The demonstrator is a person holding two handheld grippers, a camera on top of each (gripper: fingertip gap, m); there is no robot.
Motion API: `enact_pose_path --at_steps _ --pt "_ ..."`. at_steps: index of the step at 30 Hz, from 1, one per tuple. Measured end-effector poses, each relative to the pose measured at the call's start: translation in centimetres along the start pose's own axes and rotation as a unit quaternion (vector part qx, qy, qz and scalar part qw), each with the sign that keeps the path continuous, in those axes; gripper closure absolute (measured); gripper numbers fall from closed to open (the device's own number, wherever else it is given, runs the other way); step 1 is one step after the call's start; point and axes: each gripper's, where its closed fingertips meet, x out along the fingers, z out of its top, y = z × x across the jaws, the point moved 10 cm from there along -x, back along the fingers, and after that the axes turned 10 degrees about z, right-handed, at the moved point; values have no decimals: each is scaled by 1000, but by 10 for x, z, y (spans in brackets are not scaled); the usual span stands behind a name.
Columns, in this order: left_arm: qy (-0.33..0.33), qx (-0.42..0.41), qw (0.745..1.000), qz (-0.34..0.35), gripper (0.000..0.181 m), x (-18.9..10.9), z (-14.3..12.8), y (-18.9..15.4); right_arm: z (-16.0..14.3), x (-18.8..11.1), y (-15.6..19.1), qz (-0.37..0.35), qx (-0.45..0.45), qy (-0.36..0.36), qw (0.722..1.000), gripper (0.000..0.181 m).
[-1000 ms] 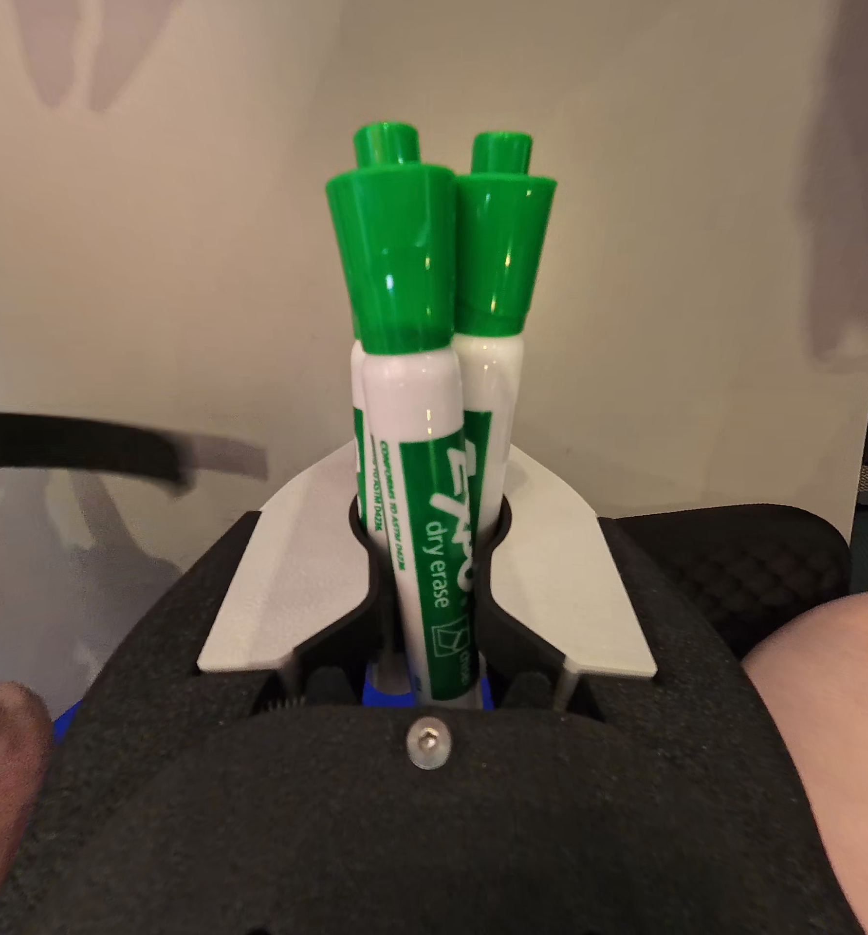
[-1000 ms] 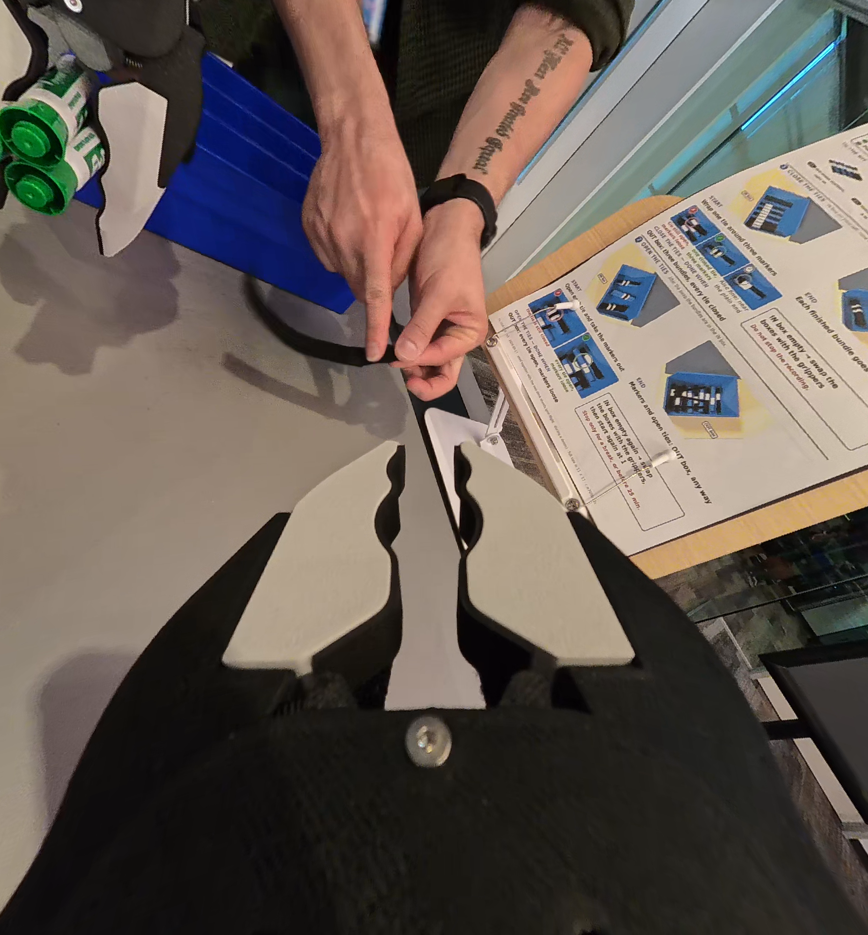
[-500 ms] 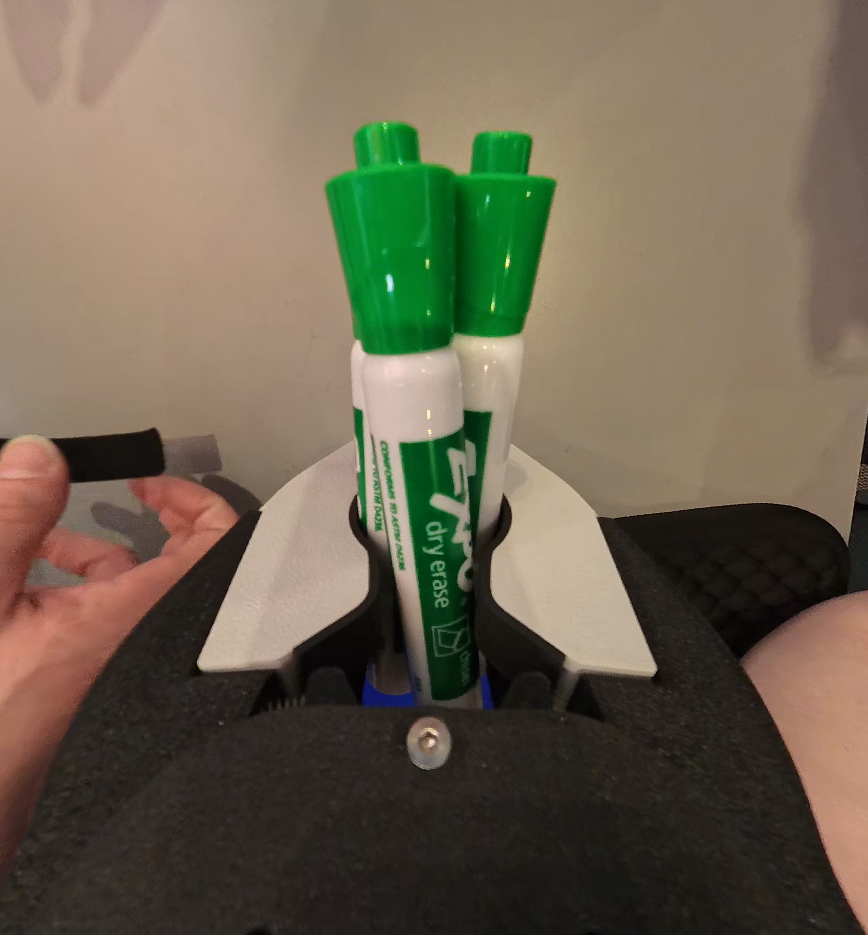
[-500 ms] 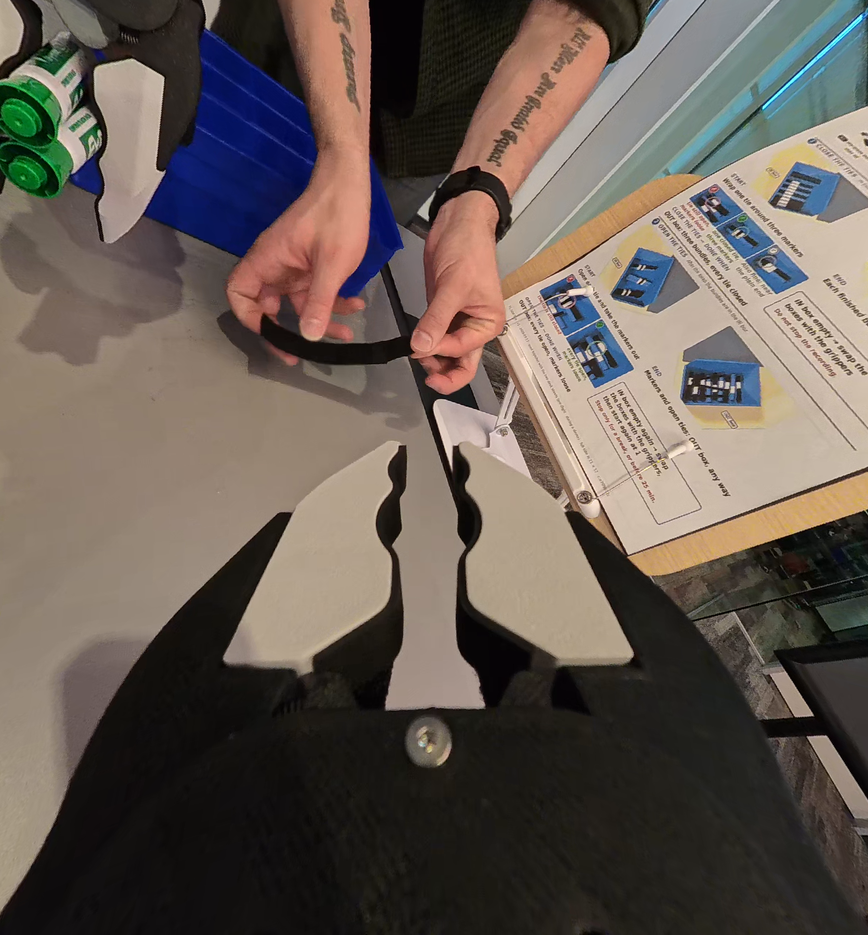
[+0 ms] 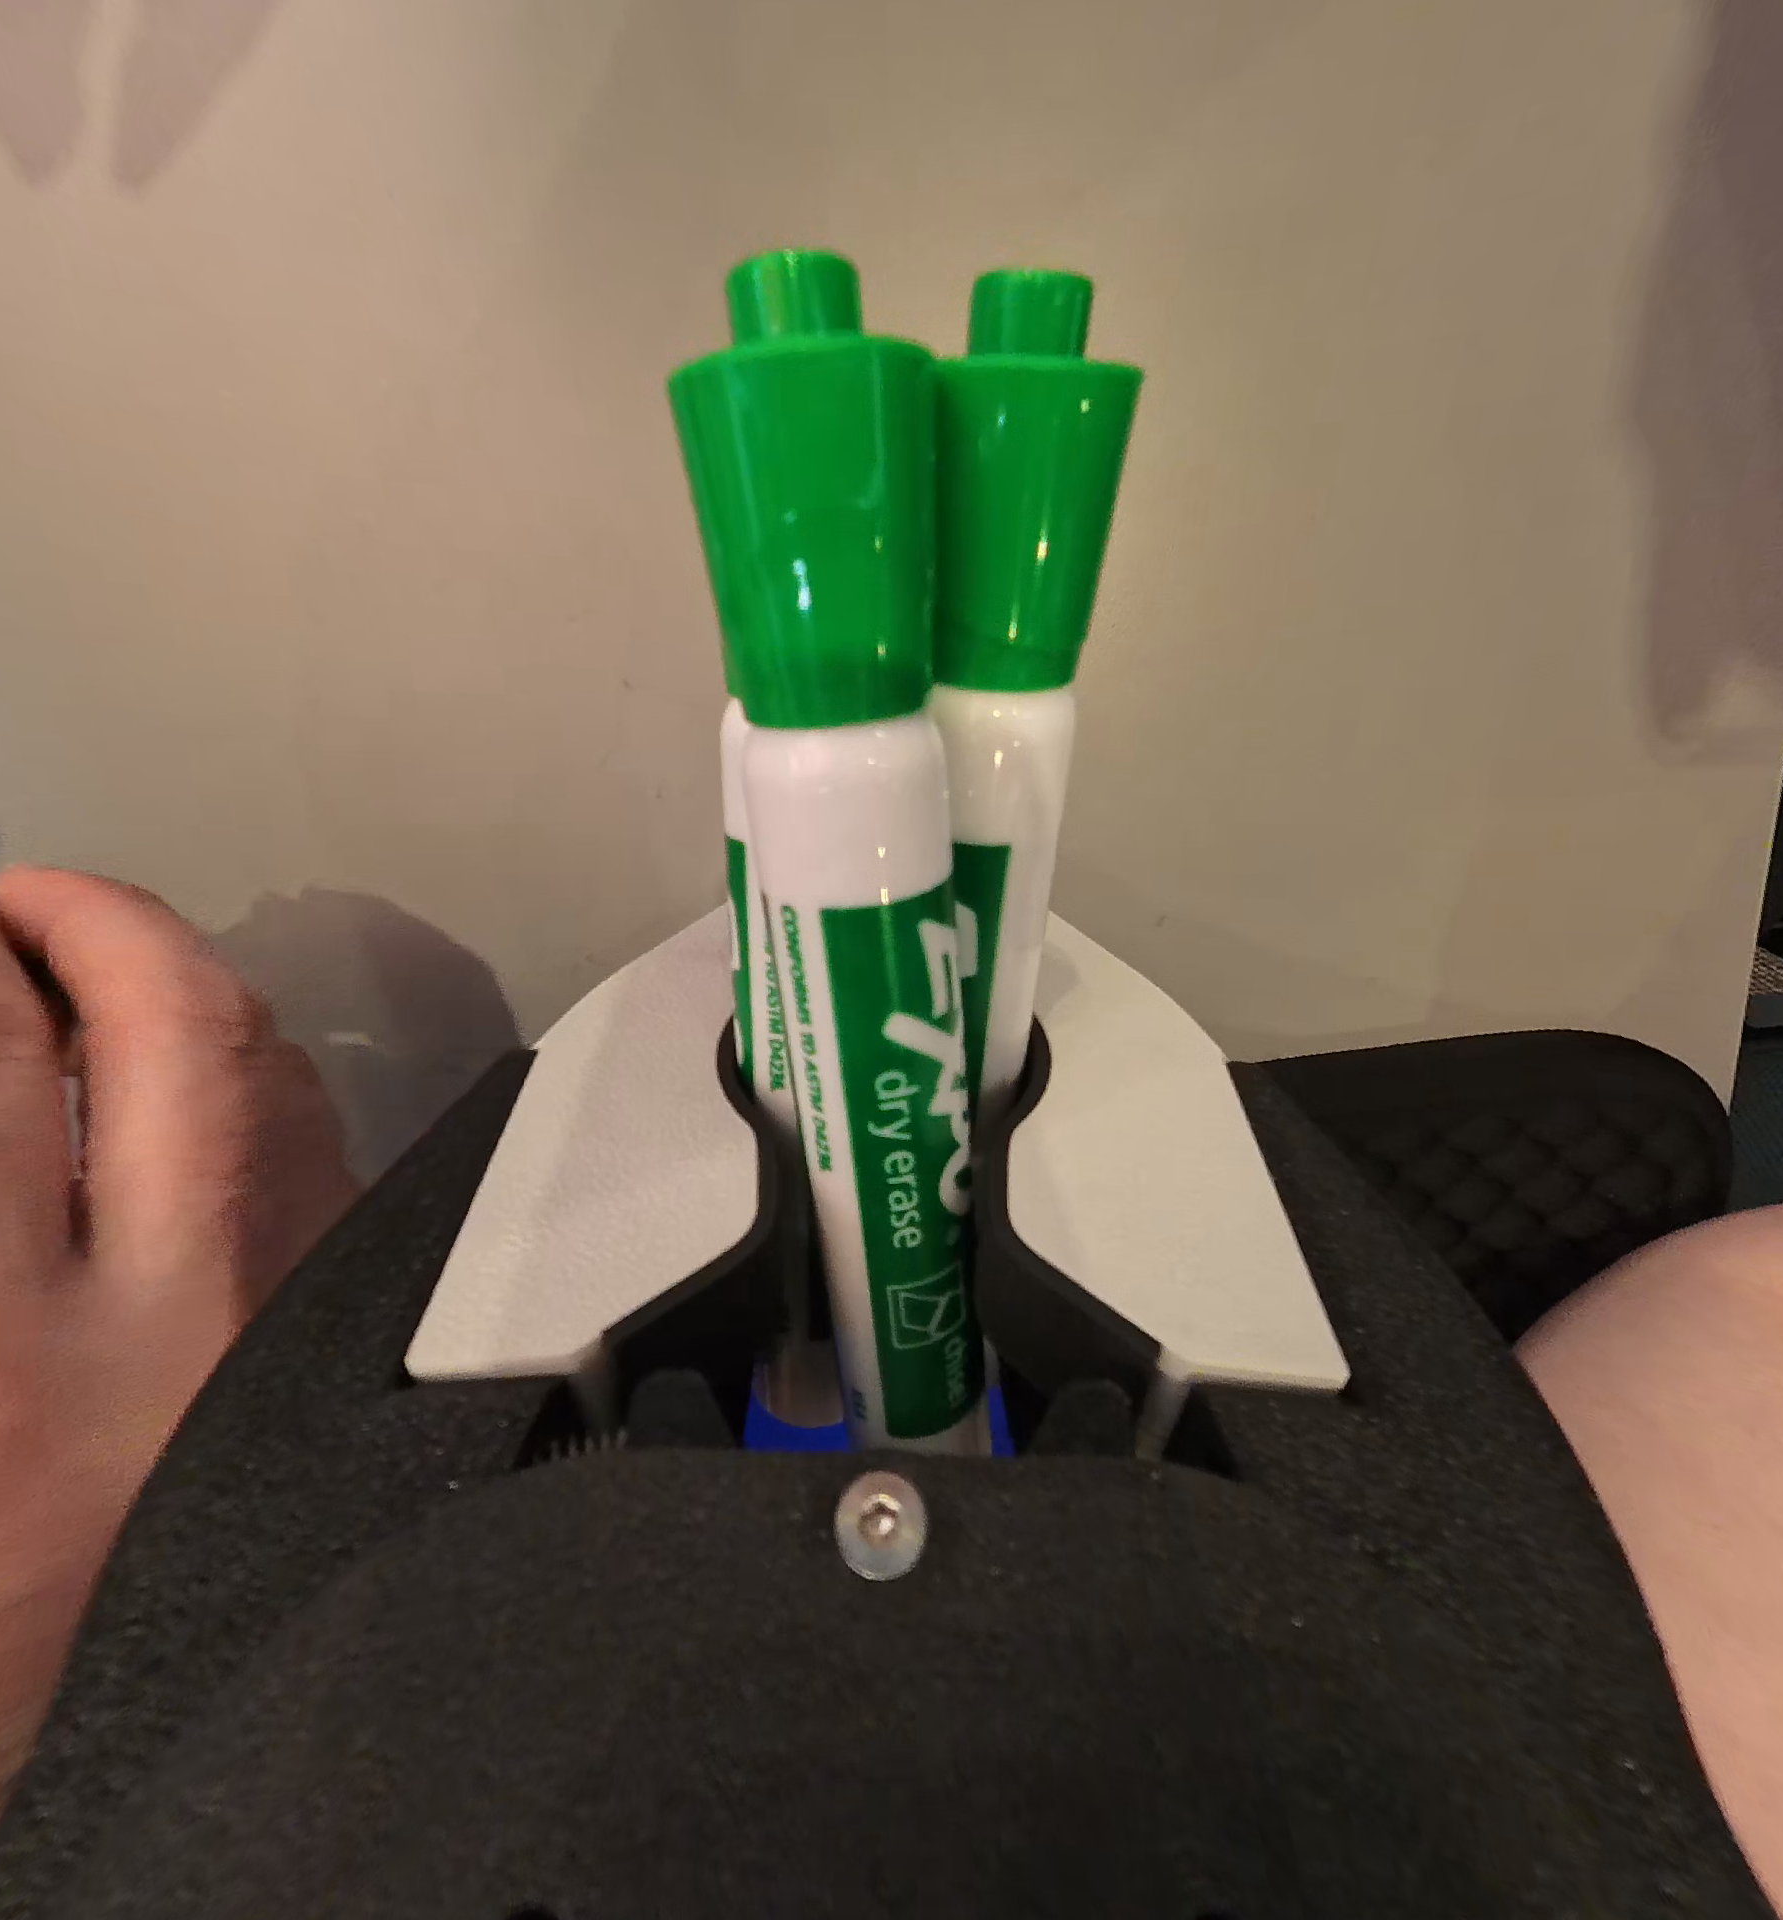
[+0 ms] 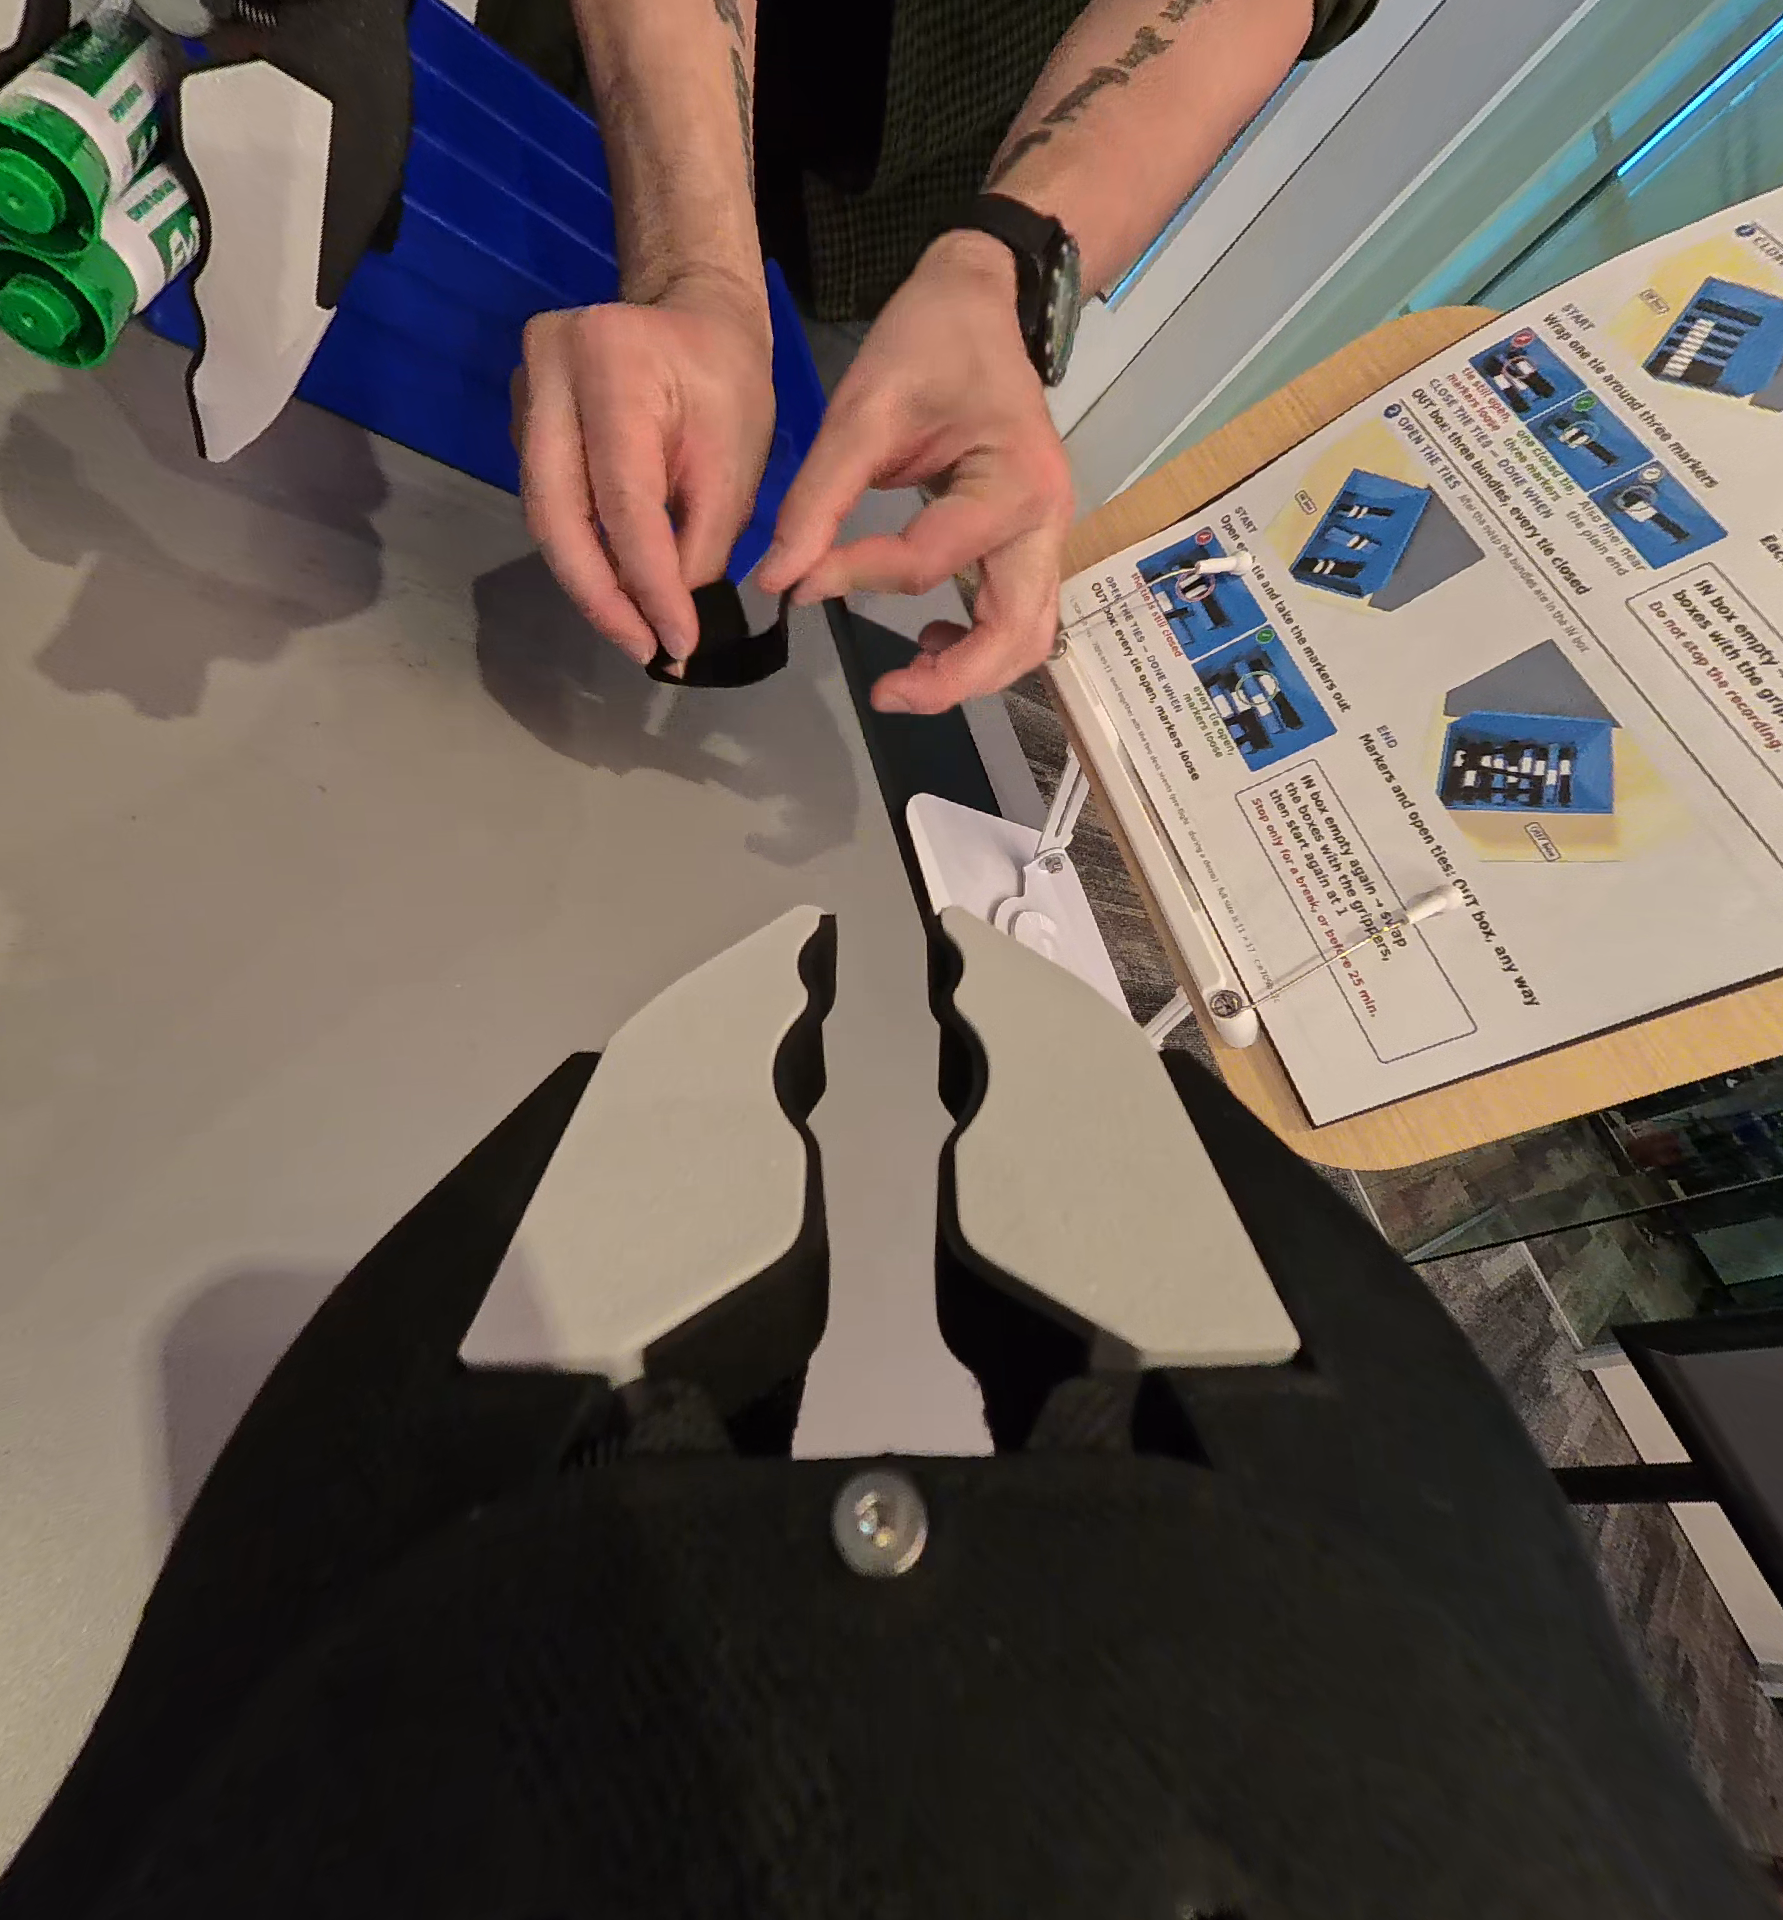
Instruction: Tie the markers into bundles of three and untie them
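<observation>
Markers (image 5: 892, 790) are sitting clamped in the left gripper (image 5: 882, 1049), kept together while bare hands (image 6: 648, 457) are curling the black strap (image 6: 718, 646); the right gripper (image 6: 882, 997) is idling, jaws apart and empty.

Black, grainy housing on the right claw (image 6: 882, 966), pale grey finger plates with wavy black inner edges, one silver screw (image 6: 879, 1524) centred behind them. The person wears a black wristwatch (image 6: 1045, 283) and dark sleeves.
</observation>
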Motion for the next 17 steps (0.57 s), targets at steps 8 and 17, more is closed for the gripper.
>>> enact_pose_path --at_steps 8,17 --pt "0 -1 1000 -2 139 0 0 0 -1 0 0 0 2 -1 1000 164" --pt "2 -1 1000 -3 139 0 0 -1 -4 12 4 20 4 8 1000 164"
